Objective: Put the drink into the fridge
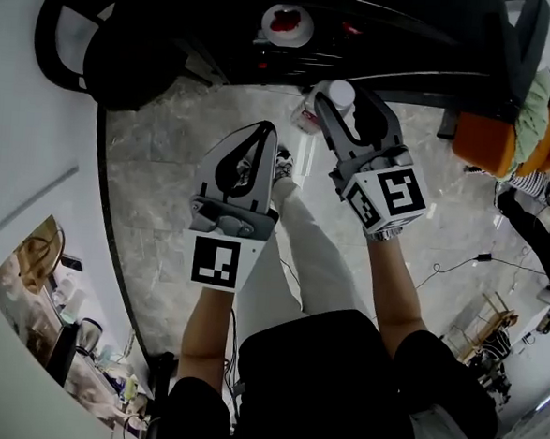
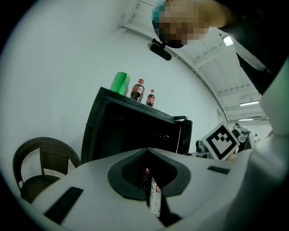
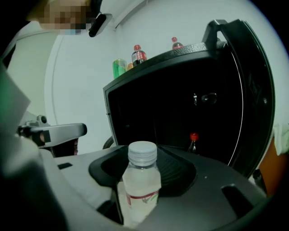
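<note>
Right gripper [image 1: 346, 97] holds the drink [image 3: 141, 180]; left gripper [image 2: 147, 150] closed, empty. Gripper views alone show green can [image 2: 120, 83] atop fridge [image 2: 131, 131].

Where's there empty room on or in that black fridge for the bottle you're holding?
On top, the fridge is bare from the two cola bottles to its door-side corner; the green can crowds the other end. Inside, a red-capped bottle stands low near the open door; left of it looks vacant, but it's too dark to be sure.
</note>
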Motion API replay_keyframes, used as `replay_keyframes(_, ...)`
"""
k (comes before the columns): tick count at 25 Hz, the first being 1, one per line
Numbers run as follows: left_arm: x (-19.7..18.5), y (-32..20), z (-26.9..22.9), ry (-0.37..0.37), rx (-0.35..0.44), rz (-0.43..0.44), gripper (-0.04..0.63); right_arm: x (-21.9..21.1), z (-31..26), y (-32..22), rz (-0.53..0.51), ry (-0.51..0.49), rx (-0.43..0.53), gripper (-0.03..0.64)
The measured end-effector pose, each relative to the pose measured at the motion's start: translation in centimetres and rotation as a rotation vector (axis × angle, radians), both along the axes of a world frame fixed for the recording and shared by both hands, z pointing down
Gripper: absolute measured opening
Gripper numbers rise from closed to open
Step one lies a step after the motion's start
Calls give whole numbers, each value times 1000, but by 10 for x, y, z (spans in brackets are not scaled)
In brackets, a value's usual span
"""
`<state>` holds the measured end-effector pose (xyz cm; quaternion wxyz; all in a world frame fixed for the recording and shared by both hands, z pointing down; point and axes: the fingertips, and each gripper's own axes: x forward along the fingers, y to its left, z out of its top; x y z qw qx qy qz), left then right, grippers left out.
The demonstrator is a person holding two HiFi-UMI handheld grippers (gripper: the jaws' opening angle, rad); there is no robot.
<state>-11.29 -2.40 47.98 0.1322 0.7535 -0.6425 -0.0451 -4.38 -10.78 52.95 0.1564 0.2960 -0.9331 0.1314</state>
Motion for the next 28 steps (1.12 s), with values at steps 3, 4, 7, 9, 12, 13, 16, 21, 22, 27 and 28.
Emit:
replay_keyframes(3, 1, -4, 14, -9, 11, -2, 9, -1, 16, -3, -1, 9, 8, 199)
replay_keyframes(4, 2, -4, 18, -18, 15, 1, 9, -2, 20, -5, -2, 11, 15, 199)
replay_keyframes(7, -1, -3, 35, -35, 23, -1, 9, -9, 30, -11, -16, 15, 45, 199)
replay_keyframes(9, -1, -4, 48, -34, 18, -11, 9, -12, 36, -18, -23, 14, 60, 199)
replay_keyframes(12, 0, -4, 58, -24, 14, -31, 9, -15, 37, -26, -23, -6, 66, 199)
replay_keyframes(13, 0, -4, 58, -22, 14, -36, 9, -18, 36, -29, -23, -12, 69, 199)
replay_keyframes(16, -3, -6, 57, -17, 13, -43, 9, -28, 32, -40, -18, -28, 80, 199)
replay_keyframes(21, -9, -12, 49, -23, 17, -46, 9, -47, 23, -63, -6, -56, 111, 199)
replay_keyframes(22, -9, -13, 48, -27, 20, -44, 9, -50, 22, -69, -4, -54, 125, 199)
replay_keyframes(27, -14, -18, 46, -49, 21, -47, 9, -64, 15, -93, 10, -55, 194, 199)
replay_keyframes(28, -16, -18, 47, -48, 22, -52, 9, -68, 15, -98, 13, -57, 208, 199)
